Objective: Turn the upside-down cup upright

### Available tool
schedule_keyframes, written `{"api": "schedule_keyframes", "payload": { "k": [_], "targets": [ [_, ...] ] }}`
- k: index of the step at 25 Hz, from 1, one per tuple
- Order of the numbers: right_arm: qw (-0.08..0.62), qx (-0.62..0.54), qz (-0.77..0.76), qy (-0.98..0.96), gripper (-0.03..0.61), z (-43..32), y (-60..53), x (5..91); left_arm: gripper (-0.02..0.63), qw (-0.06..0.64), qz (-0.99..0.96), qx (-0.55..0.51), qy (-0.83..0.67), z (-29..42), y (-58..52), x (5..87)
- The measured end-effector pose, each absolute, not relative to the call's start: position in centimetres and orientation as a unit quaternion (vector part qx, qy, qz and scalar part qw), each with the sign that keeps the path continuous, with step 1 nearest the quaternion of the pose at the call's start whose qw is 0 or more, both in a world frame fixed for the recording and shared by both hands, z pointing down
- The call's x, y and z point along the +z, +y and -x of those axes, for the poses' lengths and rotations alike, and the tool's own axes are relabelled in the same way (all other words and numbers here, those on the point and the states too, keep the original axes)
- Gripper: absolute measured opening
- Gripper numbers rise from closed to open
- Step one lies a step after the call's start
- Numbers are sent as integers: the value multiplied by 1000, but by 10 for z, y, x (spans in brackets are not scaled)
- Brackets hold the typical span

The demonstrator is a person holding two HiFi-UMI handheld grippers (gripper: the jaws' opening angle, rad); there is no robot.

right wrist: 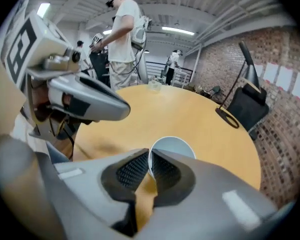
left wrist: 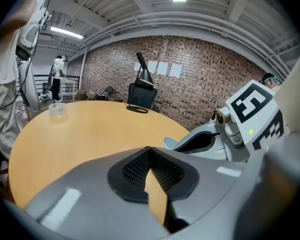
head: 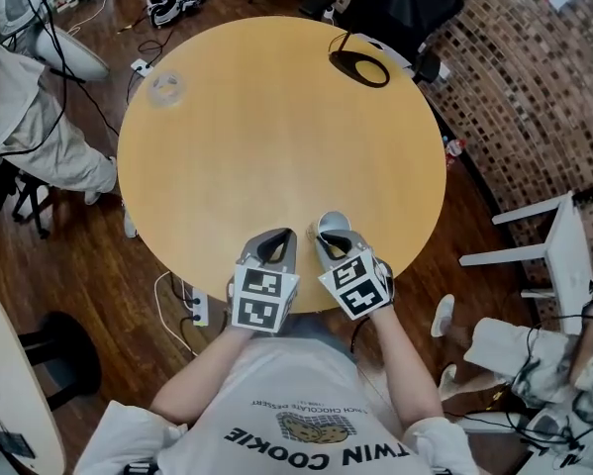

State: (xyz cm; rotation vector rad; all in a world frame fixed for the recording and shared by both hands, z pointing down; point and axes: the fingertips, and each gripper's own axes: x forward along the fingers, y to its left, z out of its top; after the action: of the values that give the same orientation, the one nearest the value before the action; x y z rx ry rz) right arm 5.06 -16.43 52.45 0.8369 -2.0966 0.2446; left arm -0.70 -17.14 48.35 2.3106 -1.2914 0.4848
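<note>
1. A small clear container [head: 164,87] stands on the round wooden table [head: 276,137], well ahead of the left tongs and off to their left, near the far left edge.
2. The left tongs [head: 279,237] are over the table's near edge and point forward and down. In the left gripper view the left tongs [left wrist: 150,150] have their two dark pads together at the tips. Nothing is caught between them, and only bare table wood shows through the narrow slit behind the tips.
3. The cup [head: 334,222] is just right of the left tongs' tips, at the tips of the right tongs, close to the table's near edge. Its round open mouth is in sight from above, and in the right gripper view the cup [right wrist: 172,146] shows a white rim and a pale inside. Whether its base rests on the table cannot be made out.
4. The right tongs [head: 328,237] are just beside the left pair. In the right gripper view the right tongs [right wrist: 150,156] are nearly closed, with the pads pinching the near side of the cup's thin rim between them.
5. A black ring-shaped base [head: 360,67] lies on the table well ahead of the right tongs, near the far right edge.
</note>
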Motion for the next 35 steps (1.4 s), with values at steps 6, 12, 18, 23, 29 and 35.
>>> {"api": "schedule_keyframes", "payload": {
  "k": [6, 12, 18, 23, 29, 35],
  "targets": [
    [274, 251, -354, -858, 20, -57, -164, 519, 6, 224, -835, 181, -468, 4, -172, 487],
    [90, 433, -338, -831, 20, -65, -162, 524, 6, 223, -834, 188, -469, 3, -170, 491],
    [15, 507, -335, -794, 20, -74, -158, 538, 6, 221, -836, 193, -464, 3, -168, 490],
    [-20, 533, -336, -776, 21, -81, -160, 545, 6, 221, -835, 192, -465, 2, -170, 487],
    [-22, 537, -350, -767, 24, -88, -157, 554, 6, 220, -838, 189, -462, 0, -167, 488],
    [22, 488, -372, -789, 29, -87, -157, 552, 6, 220, -839, 189, -461, 0, -166, 487]
  ]
}}
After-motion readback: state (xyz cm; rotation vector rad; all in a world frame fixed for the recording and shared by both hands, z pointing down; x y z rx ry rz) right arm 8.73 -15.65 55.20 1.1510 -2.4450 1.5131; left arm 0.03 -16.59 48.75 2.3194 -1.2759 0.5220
